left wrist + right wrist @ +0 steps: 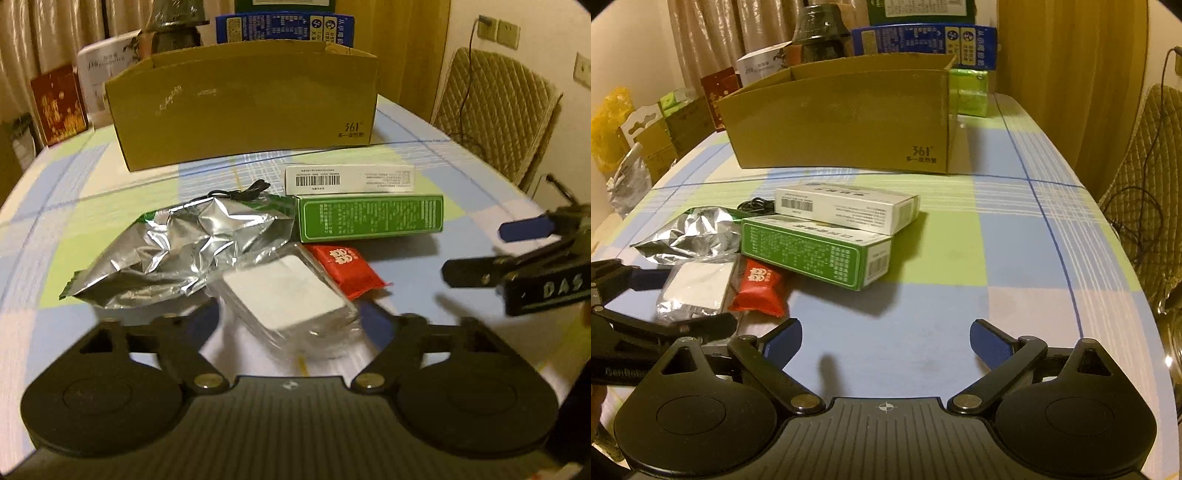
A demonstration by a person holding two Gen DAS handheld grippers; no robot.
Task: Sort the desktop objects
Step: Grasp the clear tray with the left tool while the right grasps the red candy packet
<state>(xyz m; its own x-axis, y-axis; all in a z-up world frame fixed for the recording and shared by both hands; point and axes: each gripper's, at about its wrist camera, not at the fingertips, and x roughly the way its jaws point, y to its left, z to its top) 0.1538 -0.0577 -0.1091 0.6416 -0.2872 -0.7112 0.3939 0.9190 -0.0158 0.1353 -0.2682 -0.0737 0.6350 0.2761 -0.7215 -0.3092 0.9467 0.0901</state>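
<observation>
Left wrist view: left gripper [291,325] spread wide around the wrapped white packet [286,291] at the desk's near edge, not yet clamped. Right wrist view: right gripper [886,341] wide open, empty, over bare cloth. Next: close, carry to cardboard box [842,114].

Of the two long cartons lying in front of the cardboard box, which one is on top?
The white carton with the barcode; its near edge rests on the green carton, which lies flat on the tablecloth beside the red packet.
</observation>
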